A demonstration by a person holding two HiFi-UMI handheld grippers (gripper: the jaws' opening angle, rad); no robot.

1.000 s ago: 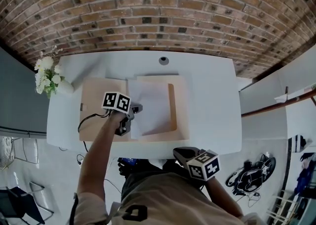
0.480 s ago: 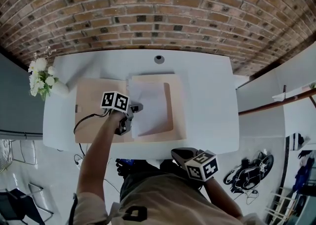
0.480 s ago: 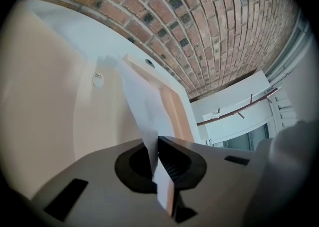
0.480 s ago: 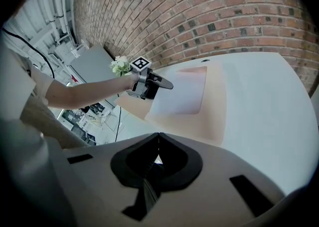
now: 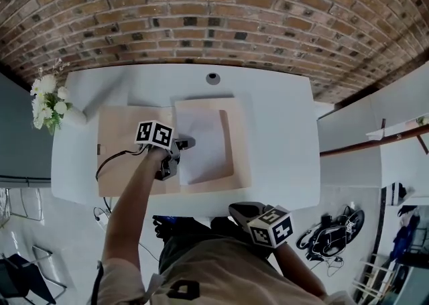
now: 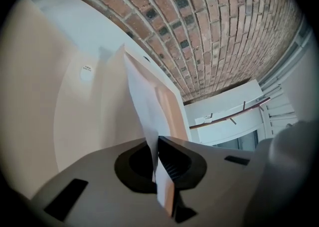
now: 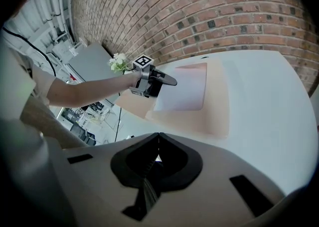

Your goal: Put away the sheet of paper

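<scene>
The left claw [image 5: 184, 143] is clenching the near left edge of the sheet of paper [image 5: 204, 146]; in the left gripper view its jaws are pressing together on the white sheet [image 6: 142, 101], which is rising out from between them. From this claw the paper is stretching away to the right, lying over the right half of an open tan folder [image 5: 127, 143]. The folder's bare left half is lying behind and to the left of the claw, on the white tabletop [image 5: 281, 136]. A dark cable [image 5: 110, 159] is trailing back from the claw across that half.

The right claw [image 5: 234, 208] is hovering well apart from the folder, close to the person's body past the near edge of the tabletop. Its jaws are sitting closed with nothing between them [image 7: 158, 136].

Far to the left of the left claw, white flowers [image 5: 47, 99] are standing at the tabletop's corner.
</scene>
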